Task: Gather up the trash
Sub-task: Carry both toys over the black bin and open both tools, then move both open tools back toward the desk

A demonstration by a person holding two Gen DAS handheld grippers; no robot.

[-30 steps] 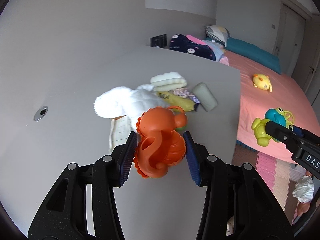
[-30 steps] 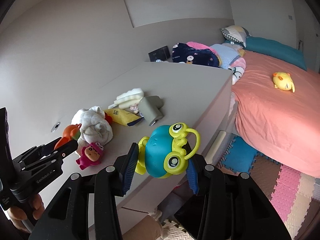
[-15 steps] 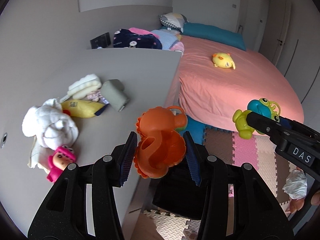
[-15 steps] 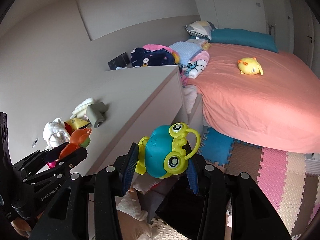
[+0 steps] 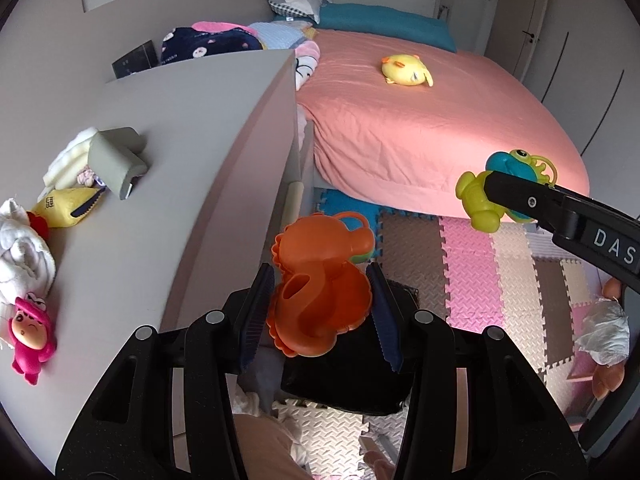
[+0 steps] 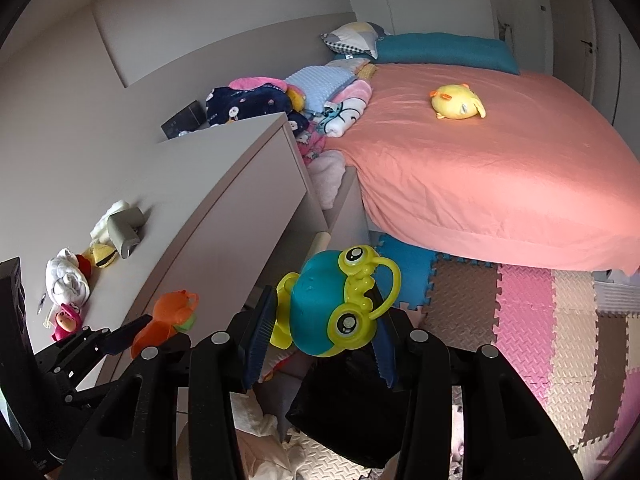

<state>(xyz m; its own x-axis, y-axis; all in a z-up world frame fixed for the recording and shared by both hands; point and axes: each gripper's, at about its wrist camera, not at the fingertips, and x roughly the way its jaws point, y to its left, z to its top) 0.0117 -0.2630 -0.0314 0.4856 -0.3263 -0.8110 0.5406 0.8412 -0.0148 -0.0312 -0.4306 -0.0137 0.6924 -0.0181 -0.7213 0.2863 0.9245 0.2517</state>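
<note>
My left gripper (image 5: 320,312) is shut on an orange plastic toy (image 5: 320,288) and holds it in the air past the grey dresser's edge, above a black bin (image 5: 352,376) on the floor. My right gripper (image 6: 320,328) is shut on a blue and yellow-green frog toy (image 6: 332,300) and holds it above the same black bin (image 6: 348,408). The frog toy also shows in the left wrist view (image 5: 504,184), at the right. The orange toy shows in the right wrist view (image 6: 168,320), at the lower left.
The grey dresser top (image 5: 180,152) carries a pink doll (image 5: 30,332), a white cloth (image 5: 20,252), a yellow pouch (image 5: 68,208) and a grey block (image 5: 116,160). A pink bed (image 5: 420,120) with a yellow plush (image 5: 404,70) stands at the right. Foam mats (image 5: 500,280) cover the floor.
Both grippers have swung right, away from the dresser top, with their toys still held. The floor mats and the black bin have come into view beneath them.
</note>
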